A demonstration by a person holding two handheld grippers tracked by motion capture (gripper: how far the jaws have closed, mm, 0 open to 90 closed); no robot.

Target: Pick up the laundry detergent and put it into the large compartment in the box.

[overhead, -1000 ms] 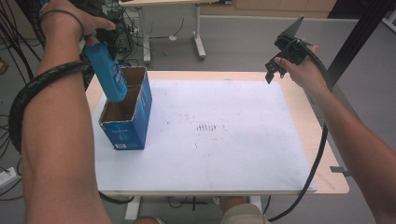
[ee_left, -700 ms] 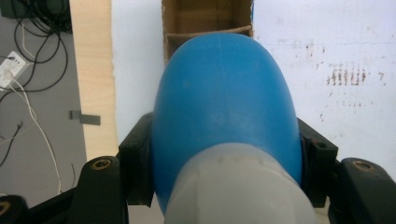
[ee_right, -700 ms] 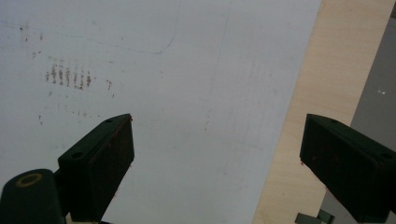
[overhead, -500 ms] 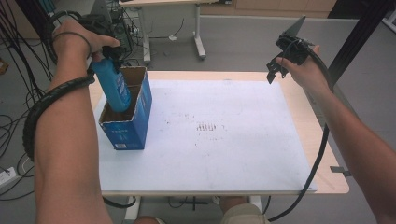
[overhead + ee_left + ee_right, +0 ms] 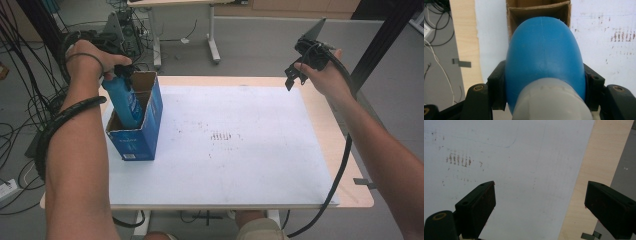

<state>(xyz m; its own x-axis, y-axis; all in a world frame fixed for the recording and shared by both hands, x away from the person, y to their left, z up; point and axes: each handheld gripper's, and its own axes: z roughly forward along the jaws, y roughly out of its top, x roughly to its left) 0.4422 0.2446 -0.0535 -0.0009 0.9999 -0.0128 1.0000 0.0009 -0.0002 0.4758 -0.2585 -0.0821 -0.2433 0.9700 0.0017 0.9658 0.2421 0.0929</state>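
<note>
Bottle (image 5: 123,100) inside box (image 5: 150,125) rim (snug)

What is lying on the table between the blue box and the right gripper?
Nothing lies there. In the high view, the white sheet between the blue box and the right gripper is bare, carrying only small brownish marks.

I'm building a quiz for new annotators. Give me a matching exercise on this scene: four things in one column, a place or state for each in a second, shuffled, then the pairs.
Things:
1. blue bottle
2. cardboard box
3. right gripper
4. brown marks

Places or states:
A. held above the table's far right corner, jaws apart
B. stands open-topped at the table's left
C. clamped in the left gripper, lower end inside the box
D. near the middle of the white sheet

Pairs: 1-C, 2-B, 3-A, 4-D
</note>
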